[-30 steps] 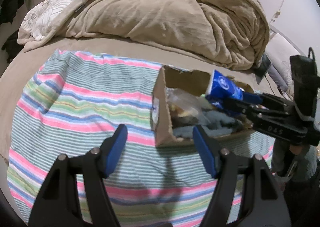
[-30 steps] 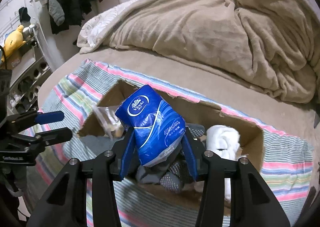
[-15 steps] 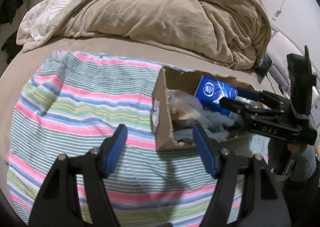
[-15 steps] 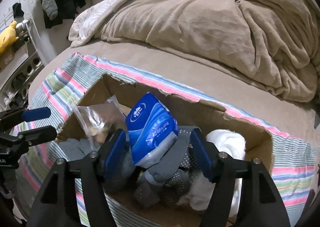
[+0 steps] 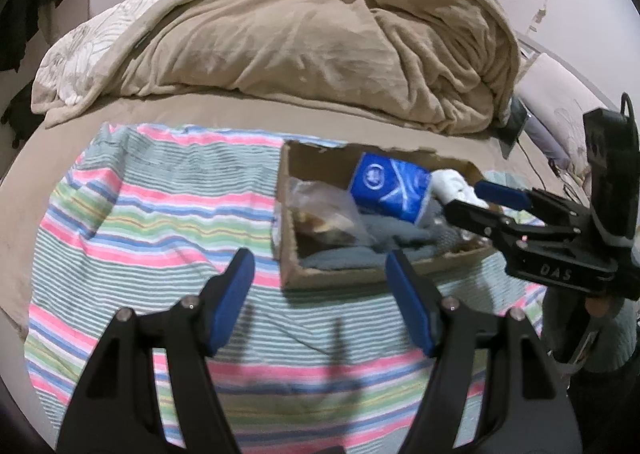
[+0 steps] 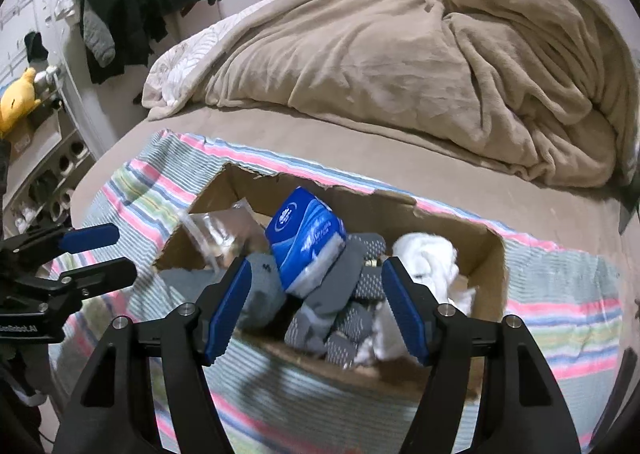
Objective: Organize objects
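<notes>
A blue tissue pack [image 6: 306,241] lies tilted inside an open cardboard box [image 6: 486,260] on a striped cloth; it also shows in the left wrist view [image 5: 390,187]. It rests on grey socks [image 6: 342,296], with a white cloth [image 6: 428,258] to its right and a clear plastic bag [image 5: 324,207] to its left. My right gripper [image 6: 316,306] is open and empty, just in front of the box. My left gripper [image 5: 320,300] is open and empty, over the cloth in front of the box's [image 5: 328,277] near corner.
The striped cloth [image 5: 140,213] covers the near part of a bed. A heaped beige blanket [image 5: 312,41] fills the far side. Dark clothes [image 6: 136,1] hang at the left wall above shelves with a yellow plush toy [image 6: 16,101].
My right gripper lowered the tissue pack into the box, opened and let it go, then drew back toward me. My left gripper stayed open in place.
</notes>
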{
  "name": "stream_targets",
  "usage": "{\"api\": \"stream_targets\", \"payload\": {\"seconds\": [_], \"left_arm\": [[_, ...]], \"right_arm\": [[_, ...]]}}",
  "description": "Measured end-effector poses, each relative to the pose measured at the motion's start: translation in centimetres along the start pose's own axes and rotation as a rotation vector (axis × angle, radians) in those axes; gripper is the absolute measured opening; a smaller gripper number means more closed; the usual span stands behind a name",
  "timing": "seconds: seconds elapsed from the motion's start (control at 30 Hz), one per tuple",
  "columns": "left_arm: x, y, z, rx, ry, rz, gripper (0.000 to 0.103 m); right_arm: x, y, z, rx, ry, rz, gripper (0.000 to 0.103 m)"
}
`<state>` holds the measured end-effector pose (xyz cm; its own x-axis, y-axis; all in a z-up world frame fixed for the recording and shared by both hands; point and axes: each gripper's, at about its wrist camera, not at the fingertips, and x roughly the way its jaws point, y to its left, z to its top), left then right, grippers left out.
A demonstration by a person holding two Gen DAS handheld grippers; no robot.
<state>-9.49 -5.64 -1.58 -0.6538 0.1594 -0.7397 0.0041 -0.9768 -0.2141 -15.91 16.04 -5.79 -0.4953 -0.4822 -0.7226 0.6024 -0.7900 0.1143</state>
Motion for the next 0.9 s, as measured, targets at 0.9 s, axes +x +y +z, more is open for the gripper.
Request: {"api": "stream_targets", "payload": {"seconds": [0.9], "left_arm": [[-5.1, -7.5, -5.8, 0.068, -0.010, 0.020, 0.085]], "right_arm": [[-9.2, 0.6, -6.4, 0.074, -0.032, -0.027, 0.077]]}}
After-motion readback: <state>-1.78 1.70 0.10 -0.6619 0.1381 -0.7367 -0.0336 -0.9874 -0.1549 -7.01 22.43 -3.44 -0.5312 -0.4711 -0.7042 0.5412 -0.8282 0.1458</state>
